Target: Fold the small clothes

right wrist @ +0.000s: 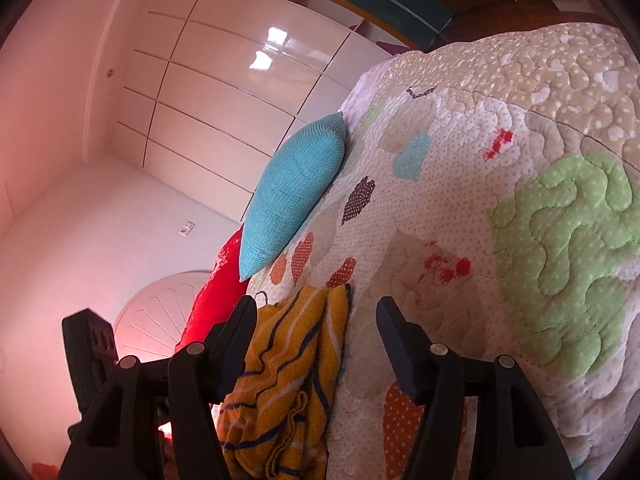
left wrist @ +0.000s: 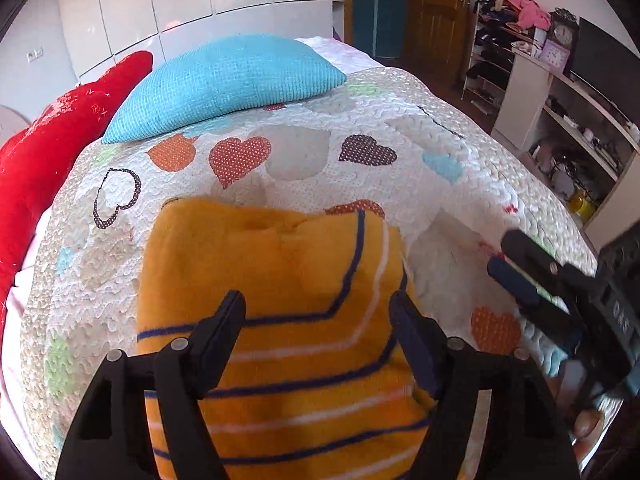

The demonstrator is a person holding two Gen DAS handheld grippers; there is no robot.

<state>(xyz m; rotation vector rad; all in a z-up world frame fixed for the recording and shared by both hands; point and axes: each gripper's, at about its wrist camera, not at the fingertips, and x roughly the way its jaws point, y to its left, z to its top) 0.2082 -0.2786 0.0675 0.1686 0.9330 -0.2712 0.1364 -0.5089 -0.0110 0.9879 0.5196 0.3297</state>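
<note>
Orange fleece: striped garment (left wrist: 276, 320) lies on quilt (left wrist: 420, 152), near bed's front edge; already doubled over, far end bunched.
L gripper (left wrist: 316, 312): jaws spread, over garment, holding nothing.
R gripper (right wrist: 316, 320): spread too, empty, beside it.
Progress: prob. mid-fold; needs another fold + smoothing.
Beyond: blue pillow (left wrist: 224, 80), red pillow (left wrist: 48, 136).

No readable text; the clock (left wrist: 563, 33) face seems too blurred.

Glossy white wardrobe (left wrist: 192, 4), wooden door (left wrist: 436, 8), cluttered white shelves (left wrist: 560, 120).
</note>
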